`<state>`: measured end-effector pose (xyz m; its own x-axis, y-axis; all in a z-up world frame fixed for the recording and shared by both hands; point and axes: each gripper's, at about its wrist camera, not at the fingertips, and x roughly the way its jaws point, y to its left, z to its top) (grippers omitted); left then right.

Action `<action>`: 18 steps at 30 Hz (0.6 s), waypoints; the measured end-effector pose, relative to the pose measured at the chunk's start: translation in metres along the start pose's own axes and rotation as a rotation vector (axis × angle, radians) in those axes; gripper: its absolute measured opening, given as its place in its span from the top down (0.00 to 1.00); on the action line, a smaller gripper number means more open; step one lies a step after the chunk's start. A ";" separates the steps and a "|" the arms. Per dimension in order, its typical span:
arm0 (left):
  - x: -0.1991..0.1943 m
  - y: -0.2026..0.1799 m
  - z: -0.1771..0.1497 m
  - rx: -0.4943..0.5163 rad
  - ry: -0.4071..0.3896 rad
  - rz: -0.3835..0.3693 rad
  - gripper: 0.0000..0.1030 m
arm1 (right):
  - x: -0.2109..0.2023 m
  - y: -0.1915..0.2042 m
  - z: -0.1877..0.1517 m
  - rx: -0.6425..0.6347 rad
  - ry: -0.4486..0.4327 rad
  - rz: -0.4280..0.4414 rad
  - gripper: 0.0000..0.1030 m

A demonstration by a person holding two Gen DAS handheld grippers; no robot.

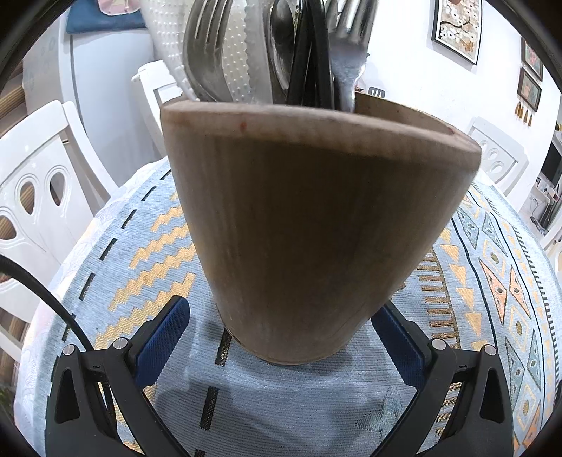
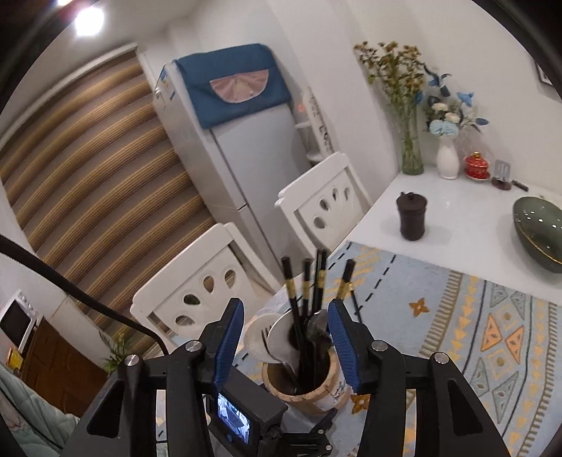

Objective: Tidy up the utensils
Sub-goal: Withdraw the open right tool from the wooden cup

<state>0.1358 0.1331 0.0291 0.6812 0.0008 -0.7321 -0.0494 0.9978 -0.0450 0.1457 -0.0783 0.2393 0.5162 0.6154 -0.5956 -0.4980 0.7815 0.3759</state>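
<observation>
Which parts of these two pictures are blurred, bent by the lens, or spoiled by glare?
Left wrist view: the wooden holder fills the frame, softly blurred, and the tablecloth curves. Right wrist view: the ceiling lamp glares, and the fridge leans.

A wooden holder (image 1: 316, 228) stands on the patterned surface (image 1: 147, 246), filling the view between the left tongs (image 1: 288, 337)' blue pads (image 1: 165, 337). Whether the pads press it is unclear. Forks (image 1: 347, 56), black chopsticks (image 1: 311, 59) and a white scoop (image 1: 232, 52) rise from it.

A white table (image 2: 453, 211) carries a pale blue patterned woven cloth (image 2: 456, 316); a wooden utensil holder (image 2: 302, 390) stands at its seven o'clock corner.
</observation>
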 end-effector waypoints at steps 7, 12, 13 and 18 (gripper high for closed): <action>-0.003 0.004 0.000 -0.005 -0.009 -0.005 0.00 | -0.019 -0.009 -0.014 0.090 -0.018 -0.037 0.44; -0.006 0.004 -0.002 -0.006 -0.014 -0.011 0.00 | -0.034 -0.014 -0.025 0.136 -0.027 -0.068 0.44; -0.006 0.004 -0.002 -0.006 -0.014 -0.012 0.00 | -0.037 -0.015 -0.027 0.142 -0.029 -0.079 0.44; -0.008 0.007 -0.003 -0.016 -0.020 -0.015 0.00 | -0.054 -0.022 -0.045 0.254 -0.049 -0.080 0.44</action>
<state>0.1278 0.1400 0.0323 0.6965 -0.0130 -0.7174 -0.0503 0.9965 -0.0670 0.0976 -0.1329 0.2311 0.5827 0.5503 -0.5980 -0.2667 0.8246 0.4989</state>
